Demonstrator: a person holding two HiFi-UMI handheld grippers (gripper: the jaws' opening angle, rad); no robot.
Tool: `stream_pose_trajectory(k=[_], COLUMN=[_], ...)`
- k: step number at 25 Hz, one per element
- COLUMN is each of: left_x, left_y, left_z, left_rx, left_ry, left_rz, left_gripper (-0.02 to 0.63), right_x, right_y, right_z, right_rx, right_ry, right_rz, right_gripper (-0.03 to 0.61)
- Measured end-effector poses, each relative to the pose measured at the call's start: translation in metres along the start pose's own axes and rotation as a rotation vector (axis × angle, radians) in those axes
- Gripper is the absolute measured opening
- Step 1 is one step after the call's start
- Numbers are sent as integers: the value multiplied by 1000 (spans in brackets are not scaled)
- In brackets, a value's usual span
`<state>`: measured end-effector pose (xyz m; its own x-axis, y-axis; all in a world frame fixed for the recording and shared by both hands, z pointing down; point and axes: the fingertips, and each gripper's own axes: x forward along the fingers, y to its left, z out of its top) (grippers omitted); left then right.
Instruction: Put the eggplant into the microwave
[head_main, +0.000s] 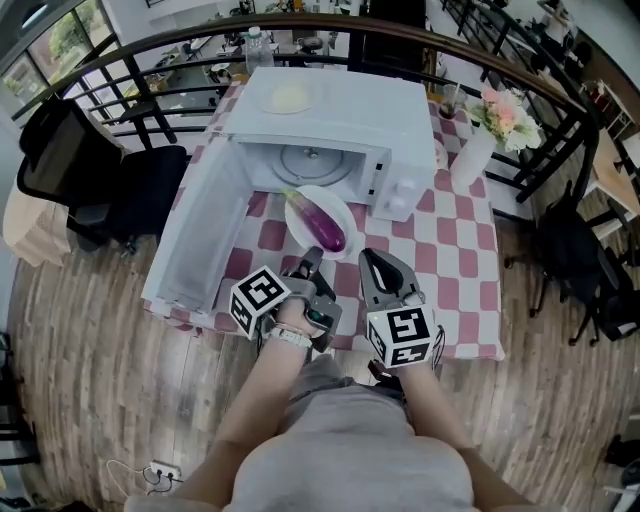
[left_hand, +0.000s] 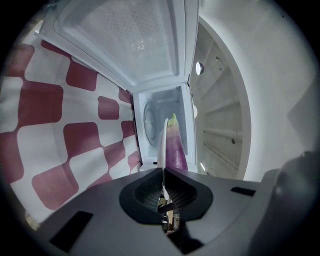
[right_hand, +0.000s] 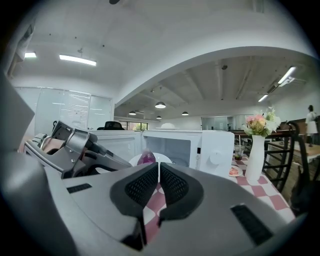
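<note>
A purple eggplant (head_main: 323, 227) lies on a white plate (head_main: 304, 204) just in front of the open white microwave (head_main: 335, 135), whose door (head_main: 195, 240) swings out to the left. My left gripper (head_main: 311, 258) is shut on the plate's near rim. In the left gripper view the plate (left_hand: 163, 142) shows edge-on between the jaws of my left gripper (left_hand: 163, 171), with the eggplant (left_hand: 175, 147) on it and the turntable cavity (left_hand: 156, 114) beyond. My right gripper (head_main: 372, 262) hovers beside the plate, shut and empty. In the right gripper view its pads (right_hand: 159, 172) meet, with the eggplant (right_hand: 147, 157) ahead.
The microwave stands on a red-and-white checked table (head_main: 455, 250). A white vase with flowers (head_main: 474, 152) is to its right, and a glass (head_main: 447, 100) stands behind that. A plate (head_main: 288, 98) rests on the microwave's top. A black chair (head_main: 95, 170) and a curved railing (head_main: 560, 90) border the table.
</note>
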<state>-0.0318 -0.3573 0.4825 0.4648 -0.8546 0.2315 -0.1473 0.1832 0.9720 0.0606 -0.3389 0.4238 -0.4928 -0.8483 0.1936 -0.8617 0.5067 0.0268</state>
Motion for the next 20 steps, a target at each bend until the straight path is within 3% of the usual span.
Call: stream_pose_trajectory(k=[20], left_x=[82], left_y=[29], left_z=[73], left_rx=[-11], left_ry=[40], left_rz=[38], left_gripper=[14], right_x=[83], right_y=[-15], right_z=[-13], right_rx=[22], right_ry=[46], right_rz=[-8], right_gripper=[34])
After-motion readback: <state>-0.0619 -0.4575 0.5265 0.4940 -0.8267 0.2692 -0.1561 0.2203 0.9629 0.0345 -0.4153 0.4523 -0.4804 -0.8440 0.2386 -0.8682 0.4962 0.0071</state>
